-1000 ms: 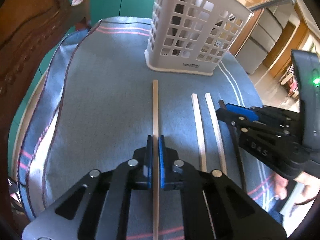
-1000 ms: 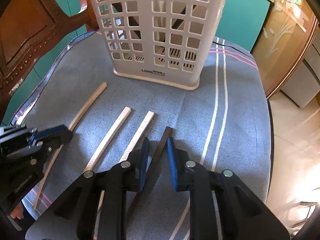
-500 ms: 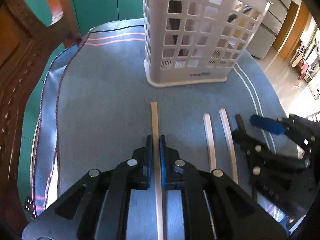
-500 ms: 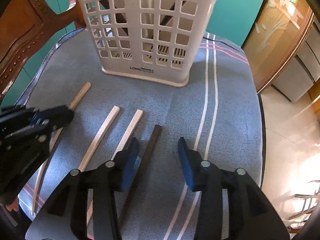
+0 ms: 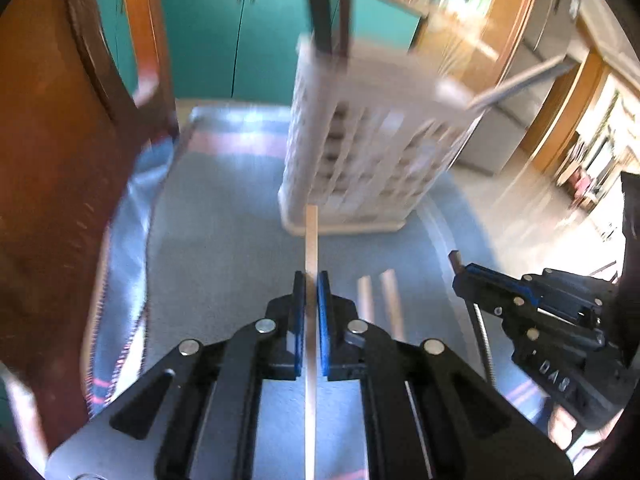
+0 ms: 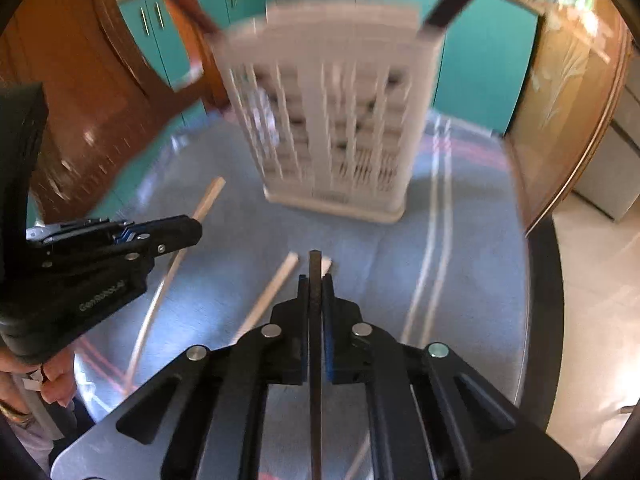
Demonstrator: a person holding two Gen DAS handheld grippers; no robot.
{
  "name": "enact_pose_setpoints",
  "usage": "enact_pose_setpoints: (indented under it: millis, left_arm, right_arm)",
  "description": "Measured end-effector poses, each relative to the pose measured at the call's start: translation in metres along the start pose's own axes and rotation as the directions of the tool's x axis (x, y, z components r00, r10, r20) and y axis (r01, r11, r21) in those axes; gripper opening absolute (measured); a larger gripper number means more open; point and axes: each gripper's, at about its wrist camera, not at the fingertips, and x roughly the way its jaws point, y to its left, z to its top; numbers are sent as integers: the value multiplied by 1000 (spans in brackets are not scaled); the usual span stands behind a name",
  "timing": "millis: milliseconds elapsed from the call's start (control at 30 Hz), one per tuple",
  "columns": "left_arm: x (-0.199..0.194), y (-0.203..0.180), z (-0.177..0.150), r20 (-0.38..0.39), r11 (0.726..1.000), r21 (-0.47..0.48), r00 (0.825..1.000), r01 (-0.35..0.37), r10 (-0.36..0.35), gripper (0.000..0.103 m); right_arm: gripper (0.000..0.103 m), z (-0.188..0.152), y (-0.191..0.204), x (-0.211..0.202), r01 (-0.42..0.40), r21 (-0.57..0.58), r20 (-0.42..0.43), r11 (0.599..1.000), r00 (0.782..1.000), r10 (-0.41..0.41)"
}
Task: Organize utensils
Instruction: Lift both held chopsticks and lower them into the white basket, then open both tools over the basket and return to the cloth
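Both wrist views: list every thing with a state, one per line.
Left gripper: shut on light chopstick.
Right gripper: shut on dark chopstick.
Two pale chopsticks: lying on the cloth.
White utensil basket: upright, dark sticks inside.

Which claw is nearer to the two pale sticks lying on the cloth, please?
Right. The right claw holds its dark stick just beside the pale sticks; the left claw is farther off.
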Motion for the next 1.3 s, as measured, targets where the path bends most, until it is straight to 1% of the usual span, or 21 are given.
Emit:
enact_pose_setpoints:
  millis: [100, 233, 367, 433, 500, 533, 567, 633, 667, 700, 733, 767, 800, 833, 867, 900, 967, 1100, 1167, 1233, 1300]
  left_arm:
    - [-41, -12, 9, 79, 999, 12, 996, 33, -34, 7]
    - [-91, -33, 22, 191, 997, 60, 980, 47, -58, 7]
    - [-132, -49, 45, 312, 995, 98, 948, 27, -57, 7]
    - [-150, -54, 71, 387, 995, 101, 920, 14, -52, 7]
    - [-164, -57, 93, 453, 995, 94, 889, 23, -63, 7]
    - [-170, -58, 102, 483, 996, 90, 873, 24, -65, 7]
    - [-178, -58, 115, 526, 997, 76, 848, 26, -62, 7]
    - [-186, -60, 127, 581, 999, 51, 813, 18, -44, 7]
    - [-184, -60, 134, 611, 999, 36, 792, -17, -9, 7]
    - [-176, -60, 140, 627, 998, 31, 779, -54, 23, 7]
    - [-167, -57, 143, 628, 997, 28, 778, -68, 36, 7]
    - [-156, -55, 145, 616, 997, 22, 786, -77, 47, 7]
    - [-140, -50, 146, 583, 996, 4, 809, -84, 66, 7]
    - [-126, -46, 144, 550, 997, -10, 832, -73, 66, 7]
    - [-116, -43, 141, 529, 998, -14, 846, -60, 59, 7]
    - [-110, -42, 138, 518, 998, -20, 853, -62, 64, 7]
    - [-99, -38, 129, 499, 997, -24, 863, -75, 77, 7]
    - [-86, -31, 122, 462, 995, -31, 882, -90, 94, 7]
    - [-87, -27, 115, 460, 996, -37, 883, -84, 92, 8]
    - [-89, -27, 111, 458, 996, -39, 885, -78, 87, 13]
    - [-95, -27, 107, 462, 997, -34, 884, -68, 76, 21]
  right_arm:
    - [7, 7, -3, -43, -12, -1, 82, 1000, 997, 12]
    - [7, 15, -9, -103, -27, 11, 205, 1000, 978, 25]
    - [7, 31, -18, -147, -54, 35, 313, 998, 949, 40]
    - [7, 50, -22, -167, -53, 57, 376, 997, 926, 28]
    - [7, 69, -26, -181, -55, 75, 437, 996, 899, 17]
    - [7, 79, -28, -190, -65, 89, 474, 994, 881, 16]
    - [7, 86, -28, -197, -78, 100, 498, 992, 867, 17]
    - [7, 104, -39, -207, -112, 129, 576, 985, 817, 18]
    - [7, 111, -43, -211, -113, 140, 616, 984, 788, 2]
    - [7, 115, -44, -212, -100, 144, 661, 984, 750, -21]
    - [7, 118, -46, -207, -106, 150, 689, 983, 724, -28]
    - [7, 120, -49, -203, -125, 154, 699, 980, 715, -19]
    - [7, 121, -52, -190, -141, 163, 693, 976, 721, -12]
    - [7, 121, -54, -180, -137, 171, 679, 976, 734, -16]
    - [7, 120, -55, -167, -125, 178, 660, 976, 751, -24]
    - [7, 118, -56, -158, -108, 182, 648, 977, 760, -37]
    - [7, 110, -57, -141, -87, 180, 624, 980, 780, -45]
    - [7, 97, -56, -121, -73, 167, 585, 983, 810, -39]
    - [7, 93, -53, -118, -53, 163, 571, 985, 820, -50]
    - [7, 89, -51, -118, -37, 153, 557, 987, 828, -55]
    - [15, 81, -48, -127, -23, 144, 562, 989, 825, -63]
